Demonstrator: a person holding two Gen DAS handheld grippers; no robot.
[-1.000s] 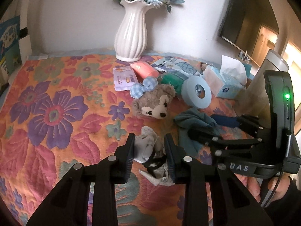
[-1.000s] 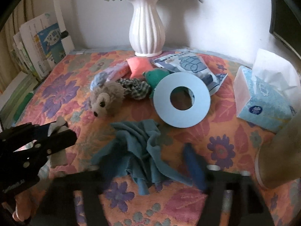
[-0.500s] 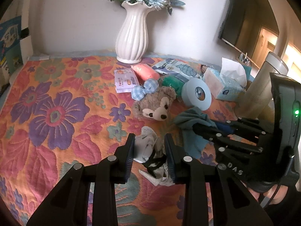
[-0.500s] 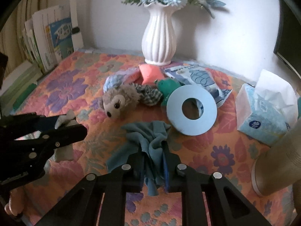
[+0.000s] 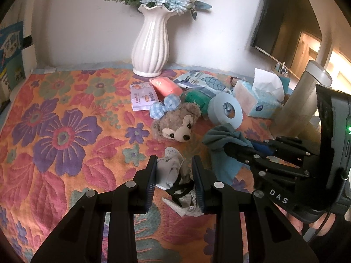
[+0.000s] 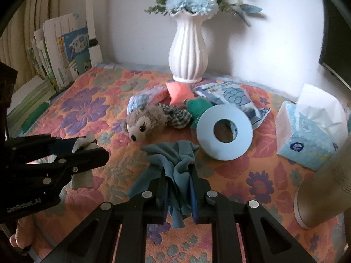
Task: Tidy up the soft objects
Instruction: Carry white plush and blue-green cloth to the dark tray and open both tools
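Note:
My left gripper (image 5: 174, 178) is shut on a crumpled white-grey sock (image 5: 171, 166) with a black strap, low over the flowered orange cloth (image 5: 65, 131). My right gripper (image 6: 178, 188) is shut on a bunched teal cloth (image 6: 173, 160), which spills out ahead of the pads and hangs below them. In the left wrist view the right gripper (image 5: 239, 148) reaches in from the right over the teal cloth (image 5: 219, 134). Seen from the right wrist, the left gripper (image 6: 92, 148) comes in from the left with the sock (image 6: 84, 144). A grey-brown plush toy (image 5: 175, 125) lies behind both.
A white vase (image 5: 151, 43) stands at the back wall. A pale blue ring (image 6: 223, 129), a tissue box (image 6: 307, 135), a pink pack (image 5: 165, 84), a wipes pack (image 5: 142, 97) and a green item (image 5: 195, 98) lie nearby. A beige cylinder (image 6: 324, 186) stands right, books (image 6: 61, 50) left.
My right gripper went from wide open around the teal cloth to shut on it, and the cloth is now bunched up between its pads. The left gripper kept still on the sock.

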